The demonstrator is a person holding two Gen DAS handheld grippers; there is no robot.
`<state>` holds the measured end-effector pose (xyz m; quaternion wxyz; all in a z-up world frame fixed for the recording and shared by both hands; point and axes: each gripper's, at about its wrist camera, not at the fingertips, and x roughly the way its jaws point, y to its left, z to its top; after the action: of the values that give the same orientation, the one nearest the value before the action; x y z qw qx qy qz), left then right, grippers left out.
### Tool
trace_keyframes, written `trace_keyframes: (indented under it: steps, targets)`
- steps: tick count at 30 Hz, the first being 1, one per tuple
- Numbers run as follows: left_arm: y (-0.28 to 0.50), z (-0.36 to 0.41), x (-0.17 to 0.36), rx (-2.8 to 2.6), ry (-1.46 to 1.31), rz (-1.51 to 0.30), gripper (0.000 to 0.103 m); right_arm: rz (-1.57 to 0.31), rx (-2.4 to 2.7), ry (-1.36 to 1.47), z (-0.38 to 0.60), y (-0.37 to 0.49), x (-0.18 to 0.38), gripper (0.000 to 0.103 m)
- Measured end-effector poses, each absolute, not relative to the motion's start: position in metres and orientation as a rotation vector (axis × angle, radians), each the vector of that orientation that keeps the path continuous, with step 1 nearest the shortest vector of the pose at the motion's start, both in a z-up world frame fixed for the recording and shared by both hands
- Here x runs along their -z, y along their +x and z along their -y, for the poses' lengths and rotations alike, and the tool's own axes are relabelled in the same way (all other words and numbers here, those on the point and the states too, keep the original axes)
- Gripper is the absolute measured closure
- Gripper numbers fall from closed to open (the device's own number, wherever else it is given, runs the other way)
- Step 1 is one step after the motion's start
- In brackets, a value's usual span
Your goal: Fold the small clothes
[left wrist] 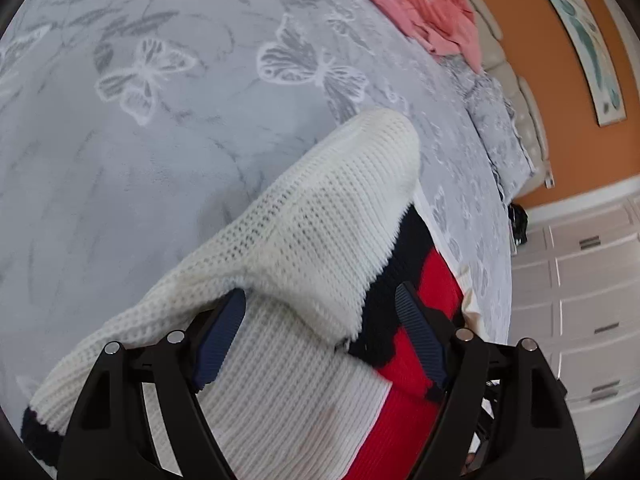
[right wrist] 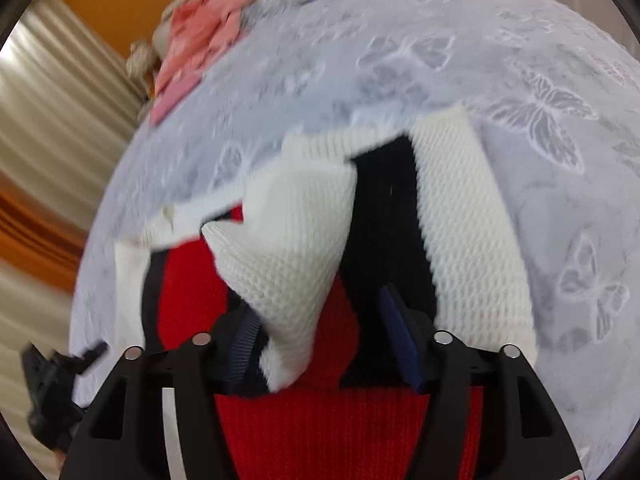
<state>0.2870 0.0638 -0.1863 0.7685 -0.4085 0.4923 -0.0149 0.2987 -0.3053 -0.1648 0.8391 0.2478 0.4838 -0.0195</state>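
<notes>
A knit sweater in white, red and navy lies on the bed. In the left wrist view its white sleeve [left wrist: 320, 200] is folded across the red body [left wrist: 400, 420]. My left gripper [left wrist: 320, 292] stands wide open just above it, and the fold's edge drapes over the tip of the left pad [left wrist: 220, 340]. In the right wrist view a loose white sleeve end [right wrist: 288, 248] sags between the fingers of my right gripper [right wrist: 320, 300], whose pads stand apart from it. The other white sleeve [right wrist: 472, 240] lies flat on the right, with a navy band [right wrist: 380, 208] between the two.
The grey butterfly bedspread [left wrist: 140, 140] stretches away to the left. A pile of pink clothes [left wrist: 424, 12] [right wrist: 200, 40] sits at the far edge of the bed. White drawers [left wrist: 592, 300] stand past the bed's right edge, and a curtain [right wrist: 48, 100] hangs beyond the other side.
</notes>
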Motion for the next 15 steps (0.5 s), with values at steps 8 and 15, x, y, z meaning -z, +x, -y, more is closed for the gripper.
trace_keyframes:
  steps: [8, 15]
  targets:
    - [0.301, -0.08, 0.194, -0.097, -0.858, -1.082, 0.079, -0.93, 0.139, 0.616, 0.356, 0.295, 0.155, 0.093]
    - [0.296, -0.079, 0.195, -0.101, -0.843, -1.069, 0.08, -1.03, 0.122, 0.575, 0.366, 0.284, 0.172, 0.074]
